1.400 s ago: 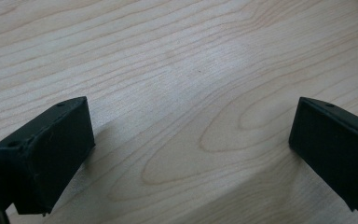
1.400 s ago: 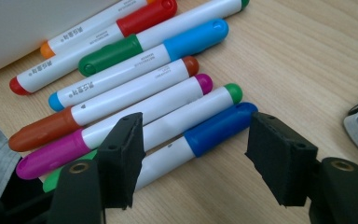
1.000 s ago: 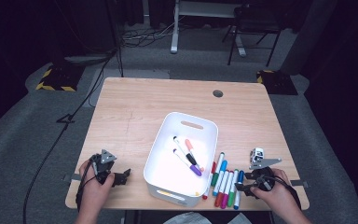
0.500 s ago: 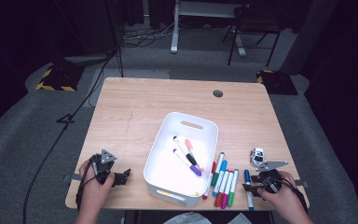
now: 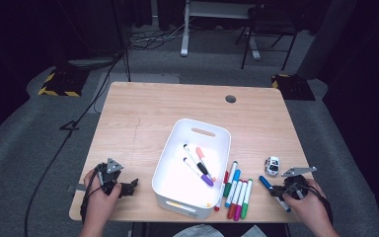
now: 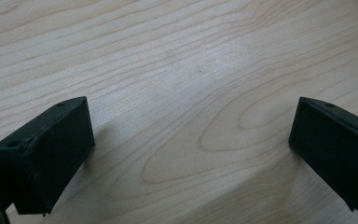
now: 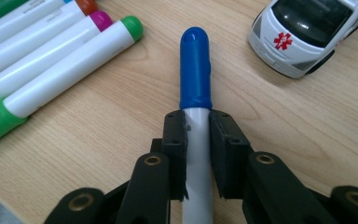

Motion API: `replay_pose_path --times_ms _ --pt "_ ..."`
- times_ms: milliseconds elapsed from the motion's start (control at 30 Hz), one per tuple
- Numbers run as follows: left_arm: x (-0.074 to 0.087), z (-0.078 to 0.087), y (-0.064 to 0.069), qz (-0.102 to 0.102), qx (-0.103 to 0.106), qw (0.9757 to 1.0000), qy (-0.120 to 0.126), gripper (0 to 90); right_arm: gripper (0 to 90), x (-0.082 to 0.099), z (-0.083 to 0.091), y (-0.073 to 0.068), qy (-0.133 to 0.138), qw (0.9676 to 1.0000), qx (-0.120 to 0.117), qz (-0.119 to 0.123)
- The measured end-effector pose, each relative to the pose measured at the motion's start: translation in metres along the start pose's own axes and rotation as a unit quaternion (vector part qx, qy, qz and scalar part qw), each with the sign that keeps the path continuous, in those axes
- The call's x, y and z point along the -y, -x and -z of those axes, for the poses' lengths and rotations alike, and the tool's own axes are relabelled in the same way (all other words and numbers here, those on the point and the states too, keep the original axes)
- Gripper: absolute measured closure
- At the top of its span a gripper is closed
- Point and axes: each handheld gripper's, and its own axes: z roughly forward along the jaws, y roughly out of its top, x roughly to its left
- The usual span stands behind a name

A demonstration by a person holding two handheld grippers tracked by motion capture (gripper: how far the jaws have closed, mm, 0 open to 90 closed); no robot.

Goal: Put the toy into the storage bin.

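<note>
Gripping a blue-capped marker [image 7: 195, 70] by its white barrel, the right gripper [image 7: 196, 126] sits near the front right corner of the table [image 5: 143, 118]; its jaws have just been closing and now press on the barrel from both sides, with the blue cap sticking out past the pads. In the high view that marker [image 5: 265, 182] lies low over the wood, apart from the row of markers [image 5: 237, 190] beside the white bin [image 5: 175, 148] and just in front of a small toy ambulance [image 5: 272, 165]. In the right gripper view the ambulance [image 7: 307, 32] stands to the upper right of the cap, and the green-capped marker [image 7: 65, 65] at the edge of the row lies to the upper left, not touching the blue one. Inside the bin lie three more markers [image 5: 200, 165]. The left gripper [image 5: 128, 186] rests near the front left corner in the person's left hand [image 5: 98, 195]; its jaws stand spread wide over bare wood, nothing between them.
</note>
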Motion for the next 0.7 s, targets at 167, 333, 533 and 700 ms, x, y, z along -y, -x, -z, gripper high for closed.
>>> replay_pose_path --times_ms 167,333,533,700 --pt "0.0 0.0 0.0 0.0 0.0 1.0 0.0 0.3 76.6 -0.006 0.009 -0.003 0.014 0.9998 -0.009 0.007" --pt "0.0 0.0 0.0 0.0 0.0 1.0 0.0 0.3 76.6 -0.016 0.017 -0.007 0.019 0.9995 -0.016 0.021" --pt "0.0 0.0 0.0 0.0 0.0 1.0 0.0 0.3 76.6 -0.027 0.027 -0.011 0.034 0.9983 -0.032 0.034" --pt "0.0 0.0 0.0 0.0 0.0 1.0 0.0 0.3 76.6 -0.038 0.036 -0.017 0.042 0.9973 -0.039 0.046"
